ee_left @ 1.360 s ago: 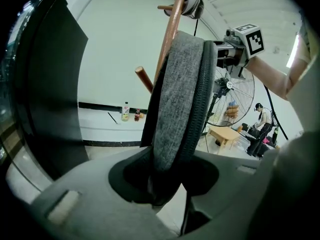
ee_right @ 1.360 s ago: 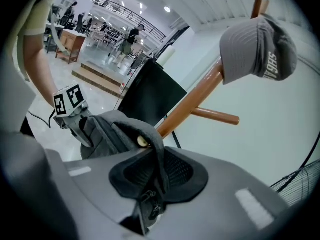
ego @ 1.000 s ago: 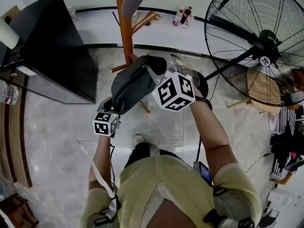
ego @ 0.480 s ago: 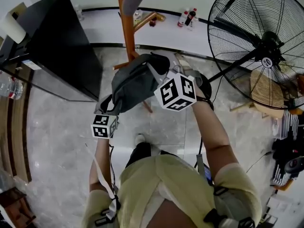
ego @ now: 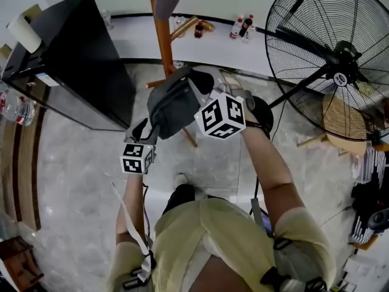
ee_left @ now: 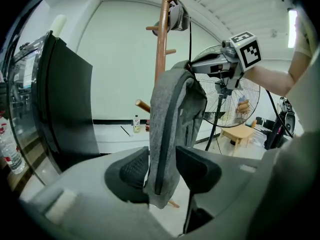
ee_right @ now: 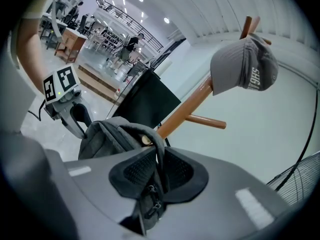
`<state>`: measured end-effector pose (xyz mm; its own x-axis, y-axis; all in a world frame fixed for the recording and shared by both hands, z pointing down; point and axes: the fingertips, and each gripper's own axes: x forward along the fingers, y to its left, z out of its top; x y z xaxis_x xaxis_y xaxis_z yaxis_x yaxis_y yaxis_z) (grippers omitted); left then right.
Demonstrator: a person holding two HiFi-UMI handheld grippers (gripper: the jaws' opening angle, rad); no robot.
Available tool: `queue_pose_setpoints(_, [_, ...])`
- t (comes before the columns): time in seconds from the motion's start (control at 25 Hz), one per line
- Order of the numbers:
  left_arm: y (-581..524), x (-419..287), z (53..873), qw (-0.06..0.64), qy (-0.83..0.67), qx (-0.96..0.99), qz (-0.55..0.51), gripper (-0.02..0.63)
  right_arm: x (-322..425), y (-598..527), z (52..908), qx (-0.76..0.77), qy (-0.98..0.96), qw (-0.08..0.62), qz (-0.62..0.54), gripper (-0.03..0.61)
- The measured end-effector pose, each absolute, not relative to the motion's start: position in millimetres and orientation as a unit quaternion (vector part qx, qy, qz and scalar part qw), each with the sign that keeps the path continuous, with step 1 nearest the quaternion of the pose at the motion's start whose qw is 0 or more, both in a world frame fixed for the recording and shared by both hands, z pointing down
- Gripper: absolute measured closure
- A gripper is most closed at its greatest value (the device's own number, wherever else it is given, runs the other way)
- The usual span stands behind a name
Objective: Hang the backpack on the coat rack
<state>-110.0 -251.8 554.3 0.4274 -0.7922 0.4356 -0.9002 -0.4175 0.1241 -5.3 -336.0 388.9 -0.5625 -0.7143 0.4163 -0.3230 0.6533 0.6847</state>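
A grey backpack [ego: 173,105] hangs in the air in front of the wooden coat rack [ego: 163,35]. My right gripper [ego: 199,85] is shut on the strap at its top [ee_right: 150,134]; in the right gripper view the pads [ee_right: 135,171] pinch it. My left gripper [ego: 143,131] is at the bag's lower end [ee_left: 162,184]. Its jaws have just been opening, then closing slightly, and the fabric hangs between them with a gap at the right pad [ee_left: 197,169]. The rack's pole [ee_left: 161,39] stands just behind the bag.
A grey cap [ee_right: 245,71] hangs on an upper peg of the rack. A tall black cabinet [ego: 73,66] stands to the left and a big floor fan [ego: 334,53] to the right. Bottles [ego: 240,24] stand on the floor by the wall.
The backpack and both grippers have edged slightly up and towards the rack's pole. The right gripper keeps its hold on the strap.
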Motion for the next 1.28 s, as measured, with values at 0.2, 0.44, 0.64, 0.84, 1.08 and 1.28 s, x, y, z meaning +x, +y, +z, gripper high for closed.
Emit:
queue_pose_setpoints(0.2, [-258.8,-109.0,550.1,0.151,-0.526,0.819,0.172,0.471,-6.1,-337.2,390.3,0.307,-0.837,0.352,-0.286,0.532])
queue_pose_setpoints(0.44, [-258.2,-123.4,539.2,0.145,-0.545,0.808,0.167,0.532,-6.9,-338.0,386.1,0.317,-0.846,0.338,-0.266,0.540])
queue_pose_setpoints(0.64, [-258.2,-137.3,528.5,0.144,-0.560,0.801,0.155,0.543,-9.8,-340.2,384.0,0.317,-0.846,0.340,-0.262,0.543])
queue_pose_setpoints(0.84, [-257.7,-147.4,526.6,0.148,-0.566,0.797,0.150,0.546,-17.1,-339.7,382.3,0.314,-0.846,0.340,-0.265,0.543])
queue_pose_setpoints(1.08, [-262.0,-145.8,528.7,0.156,-0.561,0.799,0.148,0.546,-18.2,-345.7,381.5,0.308,-0.843,0.351,-0.268,0.543])
queue_pose_setpoints(1.28, [-268.1,-144.9,533.9,0.162,-0.556,0.802,0.146,0.546,-19.8,-351.8,385.8,0.299,-0.841,0.361,-0.270,0.543])
